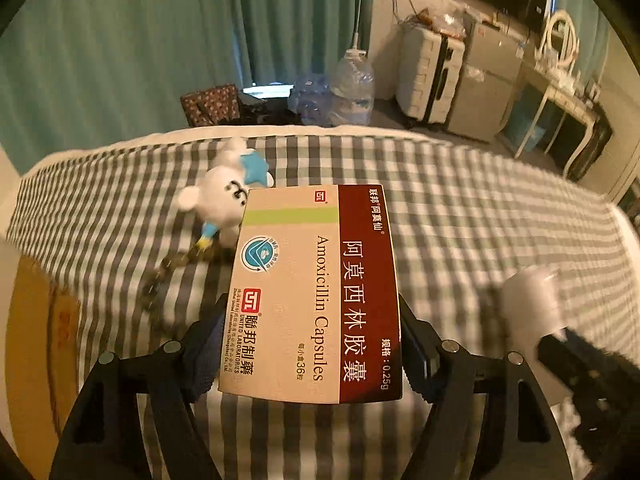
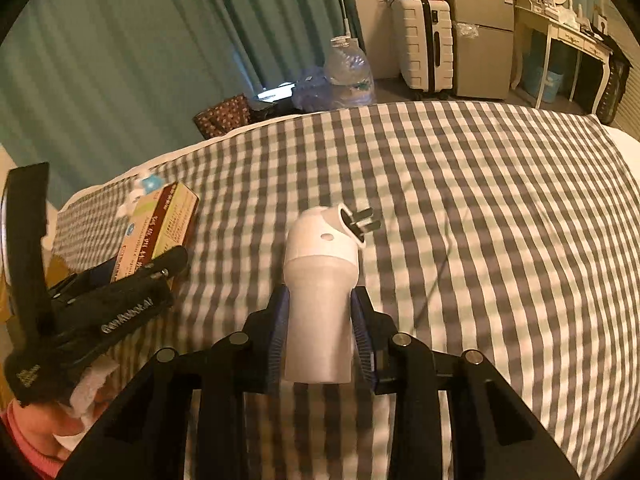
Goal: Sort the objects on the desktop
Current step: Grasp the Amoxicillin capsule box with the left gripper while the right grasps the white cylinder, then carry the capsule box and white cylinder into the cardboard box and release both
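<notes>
My left gripper [image 1: 312, 344] is shut on a beige and maroon Amoxicillin capsule box [image 1: 316, 288] and holds it above the checked bedspread [image 1: 480, 216]. The box also shows in the right wrist view [image 2: 160, 224], held by the left gripper [image 2: 160, 264]. My right gripper [image 2: 320, 332] is shut on a white plug-in night lamp [image 2: 320, 280] with two prongs at its tip. The lamp appears blurred at the right of the left wrist view [image 1: 532, 304]. A white plush toy with a blue star [image 1: 228, 192] lies on the bed behind the box, with a bead string [image 1: 168, 276] beside it.
A cardboard box [image 1: 40, 340] sits at the left edge of the bed. Beyond the bed are a patterned bag [image 1: 212, 104], a large water bottle [image 1: 352, 88], a white suitcase [image 1: 432, 76], a small fridge [image 1: 484, 84], a white desk [image 1: 560, 112] and teal curtains [image 1: 120, 40].
</notes>
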### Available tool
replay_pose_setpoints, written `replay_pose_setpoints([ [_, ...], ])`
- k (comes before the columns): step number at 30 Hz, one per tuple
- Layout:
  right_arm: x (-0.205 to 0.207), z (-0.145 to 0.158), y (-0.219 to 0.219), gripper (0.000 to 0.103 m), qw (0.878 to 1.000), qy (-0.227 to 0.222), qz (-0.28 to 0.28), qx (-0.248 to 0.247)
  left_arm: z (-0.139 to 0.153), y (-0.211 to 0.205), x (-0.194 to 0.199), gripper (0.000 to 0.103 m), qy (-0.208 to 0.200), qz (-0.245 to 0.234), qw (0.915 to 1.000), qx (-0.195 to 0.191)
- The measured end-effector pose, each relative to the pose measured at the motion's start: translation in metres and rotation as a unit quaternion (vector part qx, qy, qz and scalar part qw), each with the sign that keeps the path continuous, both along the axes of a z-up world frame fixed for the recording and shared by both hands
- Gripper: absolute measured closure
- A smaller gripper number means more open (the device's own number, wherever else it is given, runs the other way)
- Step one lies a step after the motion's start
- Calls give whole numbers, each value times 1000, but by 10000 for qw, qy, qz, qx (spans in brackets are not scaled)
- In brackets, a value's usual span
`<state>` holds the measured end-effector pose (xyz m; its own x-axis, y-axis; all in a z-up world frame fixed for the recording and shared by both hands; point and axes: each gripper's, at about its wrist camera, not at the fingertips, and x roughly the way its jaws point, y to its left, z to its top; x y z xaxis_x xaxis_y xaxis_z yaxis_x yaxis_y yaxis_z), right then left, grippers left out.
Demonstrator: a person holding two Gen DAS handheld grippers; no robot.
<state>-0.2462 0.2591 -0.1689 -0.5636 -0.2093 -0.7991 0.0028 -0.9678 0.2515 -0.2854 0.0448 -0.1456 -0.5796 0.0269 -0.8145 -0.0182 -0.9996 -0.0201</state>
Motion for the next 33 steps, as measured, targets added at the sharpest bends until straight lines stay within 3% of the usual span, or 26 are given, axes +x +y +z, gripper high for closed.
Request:
replay_pose_setpoints([
  [6, 61, 25, -5, 74, 9991, -54, 284, -322, 43, -11, 63, 27, 78, -3, 9994, 346],
  [9, 90, 42, -10, 75, 9990, -39, 343, -283, 70, -22, 94, 27, 94, 95, 9995, 293],
  [10, 99, 47, -14, 103, 9987, -9, 391, -312, 78, -25, 103, 27, 106, 101, 9994, 320],
  [12, 118, 59, -20, 103, 9985, 52, 410, -355, 102, -31, 122, 27, 258, 104, 9989, 382],
  [14, 128, 62, -28, 102, 9989, 14, 468, -77, 123, -36, 140, 27, 381, 99, 9988, 299],
  [17, 140, 43, -32, 102, 9988, -255, 428, -33, 143, -45, 166, 27, 567, 99, 9981, 211],
  [18, 145, 29, -34, 101, 9973, -546, 470, -110, 146, -49, 175, 27, 605, 105, 9979, 217],
  [19, 149, 21, -34, 92, 9961, -714, 513, -90, 147, -52, 179, 27, 613, 106, 9978, 231],
  [20, 152, 15, -36, 71, 9948, -848, 559, -24, 147, -55, 184, 27, 611, 118, 9978, 246],
  [22, 170, 9, -47, 56, 9917, -939, 863, 163, 144, -59, 190, 27, 583, 174, 9978, 259],
  [27, 201, 9, -74, 48, 9856, -865, 1227, 775, 134, -63, 198, 27, 477, 272, 9977, 402],
  [33, 223, 9, -104, 48, 9650, -567, 2204, 1307, 132, -62, 209, 27, 481, 192, 9978, 420],
])
